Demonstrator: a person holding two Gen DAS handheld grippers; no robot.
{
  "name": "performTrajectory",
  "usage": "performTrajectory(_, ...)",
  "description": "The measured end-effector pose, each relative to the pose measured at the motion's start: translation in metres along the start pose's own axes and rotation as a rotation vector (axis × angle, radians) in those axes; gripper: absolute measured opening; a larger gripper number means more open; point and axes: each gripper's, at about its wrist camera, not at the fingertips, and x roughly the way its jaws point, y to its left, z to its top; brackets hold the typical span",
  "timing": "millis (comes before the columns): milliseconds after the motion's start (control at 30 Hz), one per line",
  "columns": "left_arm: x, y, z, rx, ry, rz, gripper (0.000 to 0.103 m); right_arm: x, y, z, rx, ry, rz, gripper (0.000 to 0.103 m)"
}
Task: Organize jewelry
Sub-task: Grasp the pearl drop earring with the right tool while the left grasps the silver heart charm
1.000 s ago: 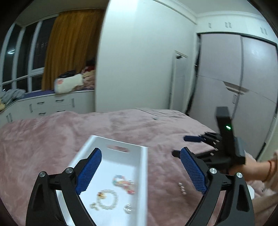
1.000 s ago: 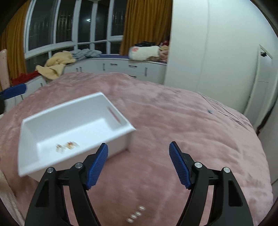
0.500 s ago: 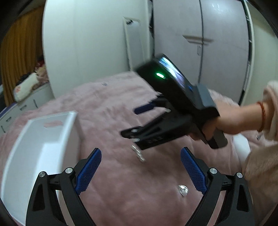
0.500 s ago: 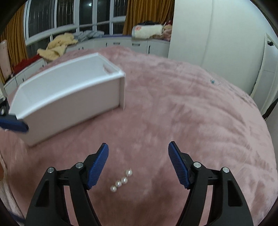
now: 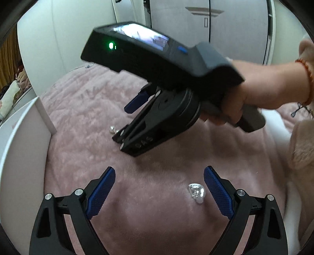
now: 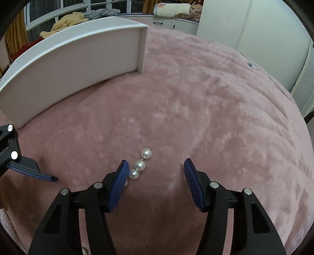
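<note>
A short strand of pearls (image 6: 139, 166) lies on the pink blanket, between my right gripper's fingers and close to the left pad (image 6: 119, 181). My right gripper (image 6: 156, 182) is open and low over it; it also shows in the left wrist view (image 5: 125, 125), with one pearl (image 5: 111, 129) peeking out beside it. A silver heart-shaped piece (image 5: 196, 193) lies just inside the right pad of my open, empty left gripper (image 5: 159, 193). The white tray (image 6: 74, 58) stands left of both grippers; its inside is hidden.
The pink blanket (image 6: 206, 102) covers the bed. White cupboards and a door stand beyond it (image 5: 206, 29). A window ledge with clothes and a pillow (image 6: 172, 9) runs along the far side. The person's arm (image 5: 274, 88) holds the right gripper.
Both grippers have dropped towards the blanket. The right gripper has closed in on the pearls, which now lie between its fingers. The left gripper has moved over the silver piece.
</note>
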Motion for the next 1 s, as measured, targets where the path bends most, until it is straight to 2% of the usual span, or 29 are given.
performTrajectory(33, 0.003, 0.003, -0.003, 0.001, 0.011, 0.004, 0.092, 0.001, 0.000, -0.001, -0.001, 0.006, 0.001, 0.047)
performTrajectory(67, 0.005, 0.003, -0.003, 0.002, 0.019, 0.007, 0.087, 0.002, -0.001, -0.002, -0.003, 0.010, -0.004, 0.042)
performTrajectory(167, 0.019, 0.011, -0.007, -0.003, 0.071, 0.025, 0.062, 0.005, -0.003, -0.004, -0.004, 0.020, -0.024, 0.031)
performTrajectory(200, 0.022, 0.014, -0.009, -0.012, 0.084, 0.026, 0.058, 0.006, -0.005, -0.004, 0.002, 0.026, -0.030, 0.025)
performTrajectory(267, 0.027, 0.021, -0.013, -0.024, 0.095, 0.021, 0.056, 0.008, -0.008, -0.005, 0.012, 0.038, -0.039, 0.015)
performTrajectory(333, 0.028, 0.023, -0.014, -0.018, 0.093, 0.022, 0.054, 0.008, -0.013, -0.006, 0.023, 0.040, -0.043, 0.015)
performTrajectory(400, 0.027, 0.021, -0.015, -0.012, 0.090, 0.023, 0.046, 0.008, -0.016, -0.008, 0.028, 0.042, -0.057, 0.014)
performTrajectory(500, 0.030, 0.021, -0.016, -0.008, 0.095, 0.019, 0.042, 0.008, -0.019, -0.009, 0.038, 0.048, -0.067, 0.014)
performTrajectory(700, 0.020, 0.018, -0.015, -0.019, 0.069, -0.006, 0.043, 0.008, -0.022, -0.012, 0.045, 0.047, -0.064, 0.014)
performTrajectory(733, 0.016, 0.019, -0.014, -0.026, 0.058, -0.028, 0.045, 0.008, -0.022, -0.013, 0.046, 0.047, -0.063, 0.014)
performTrajectory(800, 0.006, 0.019, -0.012, -0.036, 0.026, -0.074, 0.062, 0.008, -0.023, -0.013, 0.050, 0.046, -0.059, 0.014)
performTrajectory(867, -0.003, 0.016, -0.008, -0.030, 0.004, -0.107, 0.070, 0.009, -0.024, -0.013, 0.054, 0.046, -0.056, 0.014)
performTrajectory(1000, -0.007, 0.010, -0.007, -0.016, 0.003, -0.172, 0.073, 0.009, -0.024, -0.013, 0.055, 0.047, -0.054, 0.014)
